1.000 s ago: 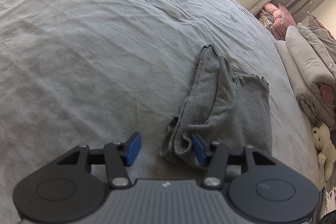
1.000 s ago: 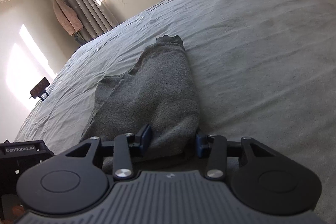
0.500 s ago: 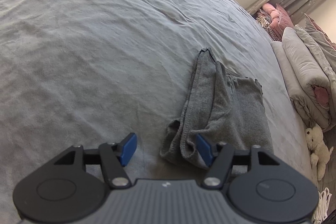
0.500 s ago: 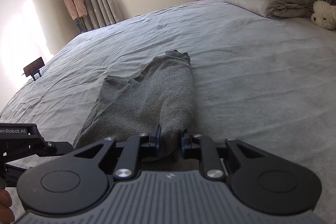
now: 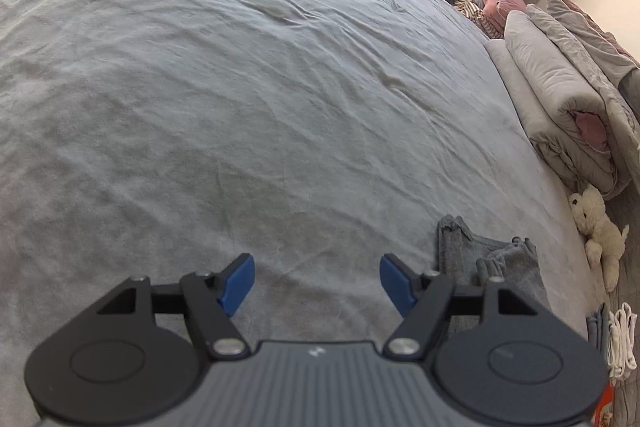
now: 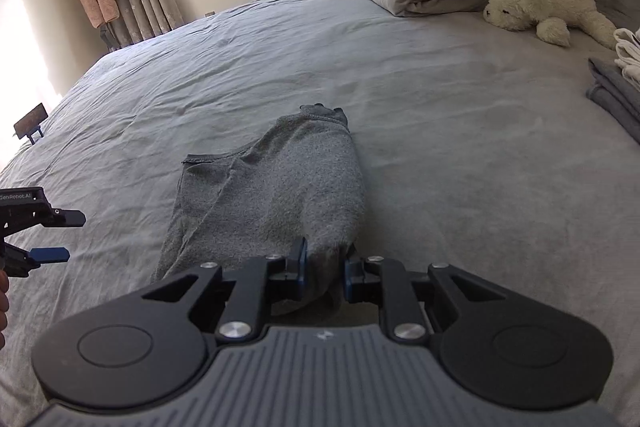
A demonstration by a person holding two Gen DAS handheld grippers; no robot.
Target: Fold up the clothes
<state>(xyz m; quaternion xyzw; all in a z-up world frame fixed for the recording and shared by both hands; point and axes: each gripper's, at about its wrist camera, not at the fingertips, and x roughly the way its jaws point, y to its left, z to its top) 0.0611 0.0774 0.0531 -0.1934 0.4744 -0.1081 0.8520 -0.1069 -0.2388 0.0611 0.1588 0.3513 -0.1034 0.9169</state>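
Garment: grey knit garment (image 6: 280, 187) lies on the bed (image 6: 460, 115), half folded lengthwise; from the right wrist view it runs from 6 o'clock toward 12 o'clock, near end lifted.
Right claw: right claw (image 6: 325, 273) is clenched on the near end of this garment; the cloth bunches between the pads.
Left claw: left claw (image 5: 316, 281) is opening, nothing between its jaws, only bare bed sheet below; the garment sits at its 3 o'clock.
Step, as I judge: carry the near end over to the far end.
How to do well: keep the pinch firm, lift low, move straight toward 12 o'clock, so edges meet evenly.
Helper: left claw could hold down the loose side at 9 o'clock.
Risk: cloth may slide and wrinkle.
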